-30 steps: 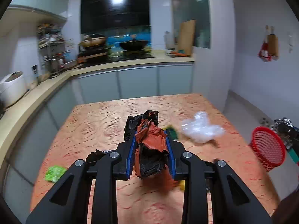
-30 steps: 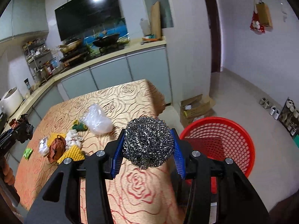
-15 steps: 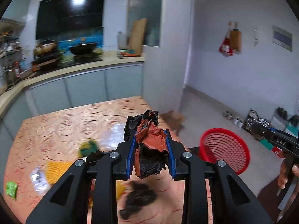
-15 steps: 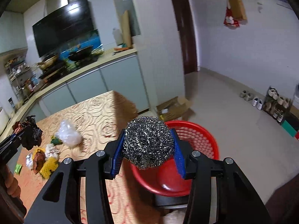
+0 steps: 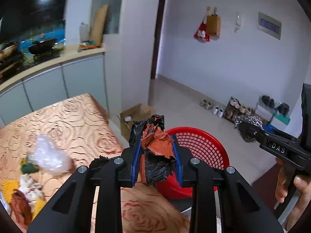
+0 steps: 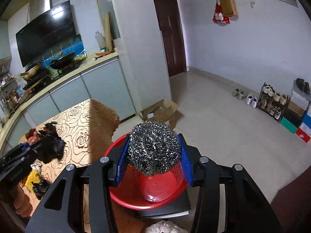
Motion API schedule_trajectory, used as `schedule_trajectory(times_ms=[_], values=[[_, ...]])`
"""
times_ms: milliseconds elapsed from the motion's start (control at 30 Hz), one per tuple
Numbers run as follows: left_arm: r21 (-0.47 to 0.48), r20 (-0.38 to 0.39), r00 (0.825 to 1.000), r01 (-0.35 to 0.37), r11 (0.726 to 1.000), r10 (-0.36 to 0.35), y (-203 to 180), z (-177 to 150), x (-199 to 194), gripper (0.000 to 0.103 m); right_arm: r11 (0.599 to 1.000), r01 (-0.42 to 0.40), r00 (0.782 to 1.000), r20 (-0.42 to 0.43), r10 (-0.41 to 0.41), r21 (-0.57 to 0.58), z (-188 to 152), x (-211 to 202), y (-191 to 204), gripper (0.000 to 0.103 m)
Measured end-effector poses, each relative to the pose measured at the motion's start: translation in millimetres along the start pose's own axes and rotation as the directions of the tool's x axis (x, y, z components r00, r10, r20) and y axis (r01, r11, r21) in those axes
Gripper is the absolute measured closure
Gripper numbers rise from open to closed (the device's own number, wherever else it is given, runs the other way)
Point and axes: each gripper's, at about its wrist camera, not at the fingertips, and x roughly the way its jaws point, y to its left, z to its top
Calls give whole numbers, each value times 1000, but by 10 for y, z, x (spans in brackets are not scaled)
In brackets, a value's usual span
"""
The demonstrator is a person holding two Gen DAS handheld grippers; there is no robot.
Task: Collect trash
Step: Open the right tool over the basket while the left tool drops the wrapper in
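Note:
My left gripper (image 5: pixel 156 159) is shut on a crumpled black and orange wrapper (image 5: pixel 155 147), held over the table edge just before the red mesh basket (image 5: pixel 204 145). My right gripper (image 6: pixel 153 165) is shut on a steel wool scrubber (image 6: pixel 153 147) directly above the red basket (image 6: pixel 151 192). The right gripper with the scrubber (image 5: pixel 247 125) also shows at the right of the left wrist view. The left gripper with the wrapper (image 6: pixel 50 145) shows at the left of the right wrist view.
The table (image 5: pixel 73 120) has a patterned orange cloth with a clear plastic bag (image 5: pixel 50 157), yellow, green and brown scraps at its left. The basket rests on a dark stool (image 6: pixel 175 207). A cardboard box (image 6: pixel 159 110) lies on the floor; shoes (image 6: pixel 272 101) line the wall.
Both grippers have swung right from the table toward the red basket. The scrubber now hangs over the basket, and the wrapper has come up to its rim.

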Motion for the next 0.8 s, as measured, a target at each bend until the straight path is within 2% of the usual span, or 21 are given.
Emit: schedule_trajectory(times_ms=[300,500,667,800], values=[[7,-94,993,72,997,-71,-168,-39,542,75,1000,12,997,-76,-12,0,-48,325,-120,57],[13,-150,985,87,996,-84,-213,-126,825,75,1000,-2,993,-117,1,-10,-43,509,-140,57],[11,-169,981,96,995,-93,-226,-158,917,72,1000,-26,986,-166,26,-1,-51,668,-157,56],[9,-176,980,101,995,-98,-225,-163,935,68,998,-58,979,-192,63,30,-50,736,-165,50]])
